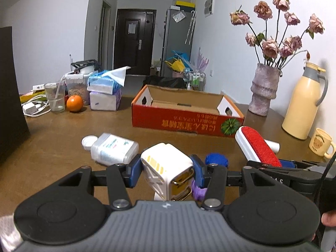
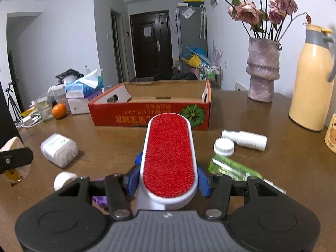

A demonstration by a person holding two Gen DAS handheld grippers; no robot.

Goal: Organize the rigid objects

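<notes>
Landmark: the red cardboard box (image 2: 150, 113), open at the top, is taken as reference; it stands on the brown table (image 2: 283, 168) and its floor appears bare where it can be seen
Deciding relation: the box lies straight ahead of both sets of fingers, beyond the held things, so the coming move is judged to be a carry forward and over the near wall
Lint brush (image 2: 169, 159): held off the table on the near side of the box, its long axis pointed at the box's near wall, red pile upward
Right gripper (image 2: 168, 180): its blue pads are pinched on the brush's white sides near the handle end
White charger block (image 1: 168, 170): held on the near side of the box, toward its left half, its metal prongs turned back toward the camera
Left gripper (image 1: 167, 171): its pads are pressed against the two flanks of the charger
Nearer hand: the right is judged slightly nearer the box, since the brush tip almost reaches the near wall in the right wrist view
Loose things near the box: a white pill bottle (image 1: 114, 149) lies on its side to the near left; a green bottle (image 2: 233, 168), a round white brush head (image 2: 223, 147) and a white spray bottle (image 2: 244, 139) lie to the near right
</notes>
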